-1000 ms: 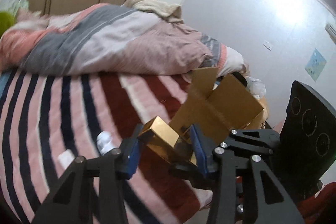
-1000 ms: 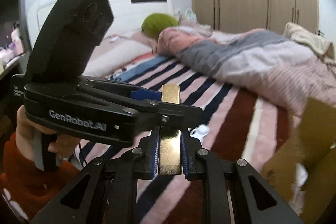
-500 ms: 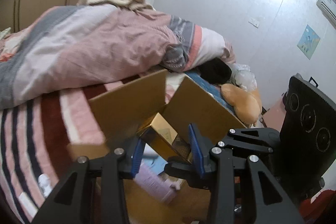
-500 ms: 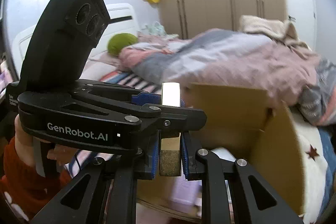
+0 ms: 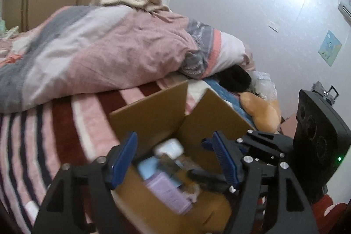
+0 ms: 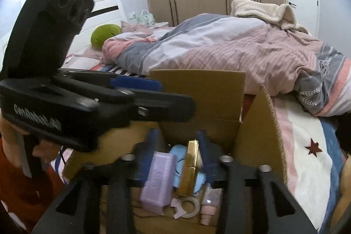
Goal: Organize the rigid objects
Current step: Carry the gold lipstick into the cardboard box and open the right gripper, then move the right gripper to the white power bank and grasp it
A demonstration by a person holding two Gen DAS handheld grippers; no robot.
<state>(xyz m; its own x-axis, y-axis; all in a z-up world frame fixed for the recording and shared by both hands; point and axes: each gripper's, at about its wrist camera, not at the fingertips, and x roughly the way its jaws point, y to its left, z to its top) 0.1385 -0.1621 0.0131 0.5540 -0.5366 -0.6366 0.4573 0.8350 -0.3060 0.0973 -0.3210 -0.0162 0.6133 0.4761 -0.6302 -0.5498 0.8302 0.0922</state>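
Left gripper [image 5: 174, 154] hovers over the open cardboard box [image 5: 151, 111] on the bed [image 5: 54, 124], jaws wide apart, nothing between them. Right gripper [image 6: 177, 151] sits just beside it, over the same box, jaws spread; the gold box [image 6: 190, 166] stands on end inside the carton, against the right finger, apparently released, though contact cannot be ruled out. Judged from this, the gold box counts as packed, joining a purple box [image 6: 159, 181], a blue item [image 6: 178, 155], a tape roll [image 6: 187, 207] and a small pink bottle [image 6: 207, 205]. What is left to sort cannot be told. Left view shows the carton's far flaps, a white item [image 5: 169, 147] inside and a plush toy [image 5: 258, 111] beyond; gold box hidden there. Right view alone shows the gold box, tape and bottle.
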